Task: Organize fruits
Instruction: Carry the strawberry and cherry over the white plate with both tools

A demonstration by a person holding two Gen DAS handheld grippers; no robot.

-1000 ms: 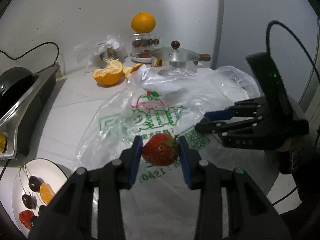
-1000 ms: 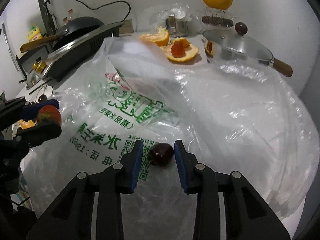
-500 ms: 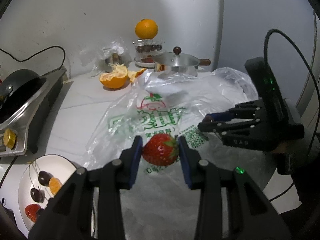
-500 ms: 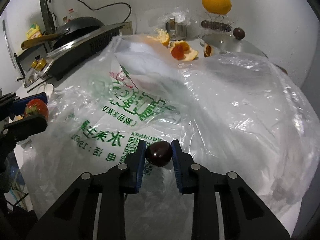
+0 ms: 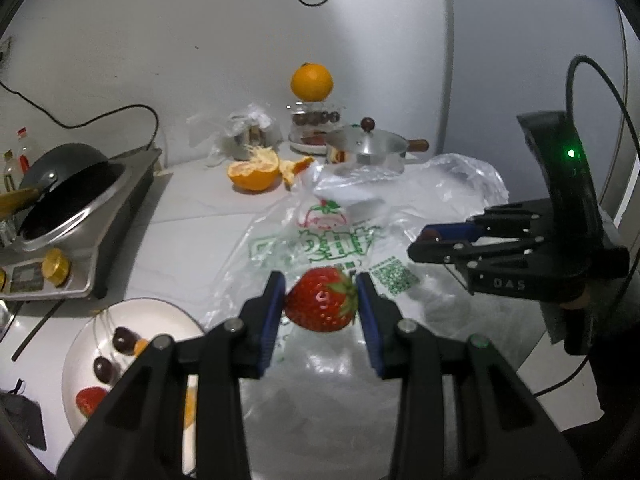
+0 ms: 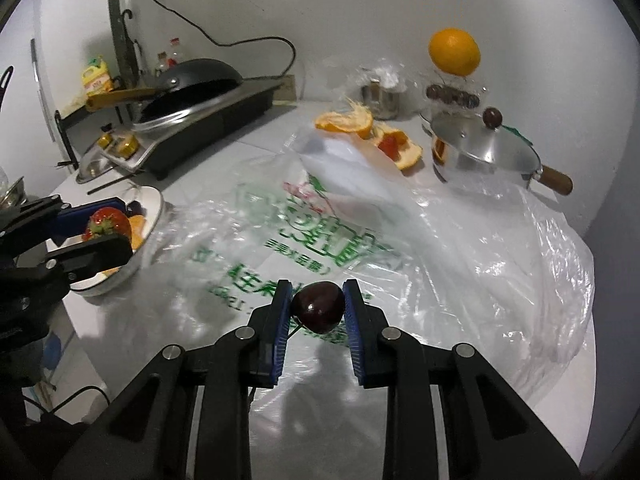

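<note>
The left tool (image 5: 321, 300) clenches a red strawberry (image 5: 322, 300) between its 2 blue pads, the fruit held clear above a crumpled clear plastic bag (image 5: 320, 240) printed with green characters. The right tool (image 6: 317, 307) grips a dark cherry (image 6: 318, 307) in the same way, its jaws having just closed onto the fruit, and a thin stem shows below the cherry. Both tools hang over the bag, which spreads across most of the white desk (image 5: 192, 236). Just to the left of the left tool, near the desk's front edge, sits a white plate (image 5: 132, 316) carrying 2 dark cherries, a strawberry and orange pieces; from the right wrist view the held strawberry appears in front of this plate. Farther left stands a steel stove (image 5: 80, 248) with a dark wok (image 5: 64, 184) resting on it and a yellow knob on its front. Beyond the bag, toward the wall, lies a half-peeled orange (image 5: 254, 172) with loose peel beside it. To its right stands a small steel pot (image 5: 366, 152) with a lid, a round dark knob and a wooden handle. Behind the pot, a whole orange (image 5: 311, 82) rests on top of a clear container (image 5: 316, 124) holding dark round fruits, close to the white wall.
</note>
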